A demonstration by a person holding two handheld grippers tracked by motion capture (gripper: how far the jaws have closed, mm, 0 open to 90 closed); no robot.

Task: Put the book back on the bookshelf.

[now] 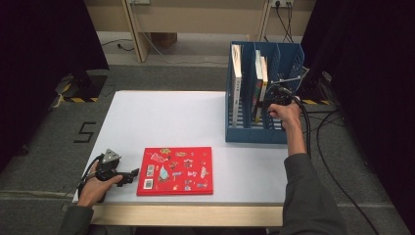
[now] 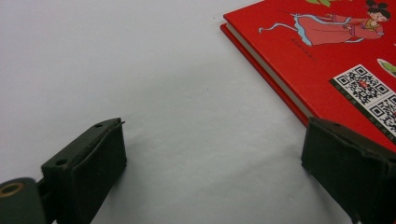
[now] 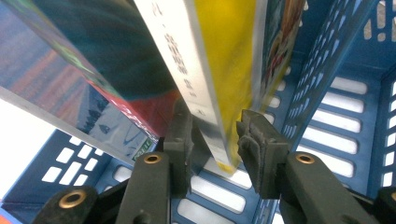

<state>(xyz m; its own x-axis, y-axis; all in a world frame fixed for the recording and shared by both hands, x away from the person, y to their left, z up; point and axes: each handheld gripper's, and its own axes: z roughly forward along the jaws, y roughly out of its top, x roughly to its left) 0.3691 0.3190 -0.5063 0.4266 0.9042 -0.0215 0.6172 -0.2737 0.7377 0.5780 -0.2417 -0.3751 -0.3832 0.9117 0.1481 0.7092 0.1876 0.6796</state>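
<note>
A red picture book (image 1: 176,171) lies flat near the table's front edge, its back cover with QR codes (image 2: 317,56) facing up. My left gripper (image 1: 131,175) rests on the table at the book's left edge. Its jaws (image 2: 215,140) stand wide open, one of them at the book's corner. My right gripper (image 1: 266,105) reaches into a blue file rack (image 1: 254,132). There it is shut on the bottom corner of a tilted book with a yellow cover and white spine (image 3: 224,60), one jaw on each face of it (image 3: 212,140).
The rack (image 3: 336,93) stands at the table's right rear with a white book (image 1: 237,83) in its left slot. A dark-covered book (image 3: 93,56) leans beside the yellow one, and another colourful one (image 3: 280,37) stands behind it. Cables trail off the right side.
</note>
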